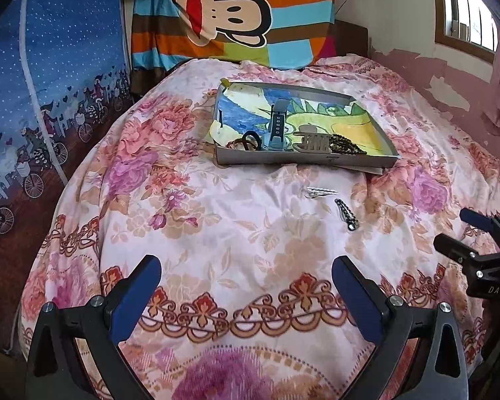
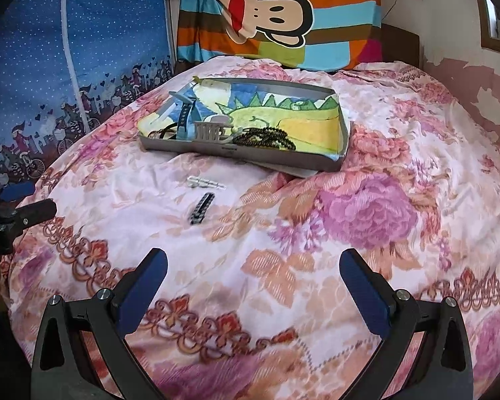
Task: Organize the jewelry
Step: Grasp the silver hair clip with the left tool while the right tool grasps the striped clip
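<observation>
Left gripper (image 1: 246,286): I see its jaws spread wide and empty, hovering over the near part of the bed (image 1: 216,220).
Right gripper (image 2: 253,283): likewise wide apart, nothing between the blue pads (image 2: 143,286), above the near part of the bed and to the right of the clips.
Dark clip (image 2: 200,212): lies loose on the quilt between my grippers and the tray's near edge, nearer to me than the silver one. I judge it light, thin and stiff, flat enough that the soft quilt will give under the pads. I would pinch it across its narrow width at mid-length, pressing down a little into the cloth.
Silver clip (image 2: 206,182): just beyond the dark clip, close to the tray's near edge, apart from it. It looks smooth metal, so likely slippery; a crosswise hold near the wider end seems safest.
Tray (image 1: 303,161): shallow grey box in the middle of the bed, lined with a crayon drawing. It rests on soft bedding, so I expect it to tip if pushed at an edge.
In the tray: a watch (image 1: 276,126), hair ties (image 1: 246,141), a claw clip (image 1: 313,140) and dark beads (image 1: 345,145) lie along its near edge. The beads should be limp and shifting.
</observation>
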A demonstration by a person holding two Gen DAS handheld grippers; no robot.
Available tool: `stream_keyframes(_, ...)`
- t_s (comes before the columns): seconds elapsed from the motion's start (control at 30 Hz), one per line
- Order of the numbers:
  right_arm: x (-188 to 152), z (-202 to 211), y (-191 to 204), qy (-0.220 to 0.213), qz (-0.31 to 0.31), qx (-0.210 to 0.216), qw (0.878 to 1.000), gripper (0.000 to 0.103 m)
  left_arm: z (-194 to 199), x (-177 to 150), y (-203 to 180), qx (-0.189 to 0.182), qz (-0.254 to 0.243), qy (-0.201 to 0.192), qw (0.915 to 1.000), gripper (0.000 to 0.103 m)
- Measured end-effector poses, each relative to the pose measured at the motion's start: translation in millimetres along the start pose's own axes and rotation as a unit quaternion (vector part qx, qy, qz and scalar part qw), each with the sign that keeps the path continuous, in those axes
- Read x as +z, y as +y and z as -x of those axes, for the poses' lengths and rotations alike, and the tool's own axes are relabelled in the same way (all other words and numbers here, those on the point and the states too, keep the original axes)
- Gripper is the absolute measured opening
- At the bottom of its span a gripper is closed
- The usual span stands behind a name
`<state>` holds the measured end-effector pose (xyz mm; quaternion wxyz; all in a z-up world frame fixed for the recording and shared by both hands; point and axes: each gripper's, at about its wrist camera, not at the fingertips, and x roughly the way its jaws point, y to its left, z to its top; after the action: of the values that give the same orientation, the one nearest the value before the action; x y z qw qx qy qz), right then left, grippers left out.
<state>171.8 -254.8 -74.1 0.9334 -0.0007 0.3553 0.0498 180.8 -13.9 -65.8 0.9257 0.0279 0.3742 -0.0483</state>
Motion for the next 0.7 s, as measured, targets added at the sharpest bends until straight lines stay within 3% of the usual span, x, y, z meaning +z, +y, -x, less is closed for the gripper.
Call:
stream_keyframes(0.3,16.8,-30.1,-3.7,0.013,0.004,0.027,1.0,0.101,-37.2,23.9,10.0,0.002,0.027,0.021,0.9994,0.103)
stream_keyframes(0.5,18.6,-52.4,2.0,0.029,0.01,0.065,0.997,0.1,-66.3,42.3,14.0,-0.067,0.07,0.02,0.9951,0.1)
stream_keyframes(0.53,19.5,-55.7,4.4,0.03,0.015,0.071,0.997,0.098,-70.7,44.4,11.8,-0.079,0.068,0.019,0.9944,0.097)
stream_keyframes(0.6,23.0,-62.8,12.4,0.033,0.03,0.085,0.995,0.076,-80.6,48.7,7.4,-0.111,0.066,0.021,0.9914,0.088)
stream_keyframes(0.7,27.0,-76.0,21.5,0.044,0.042,0.107,0.992,0.062,-95.9,53.5,2.4,-0.151,0.07,0.028,0.9857,0.083)
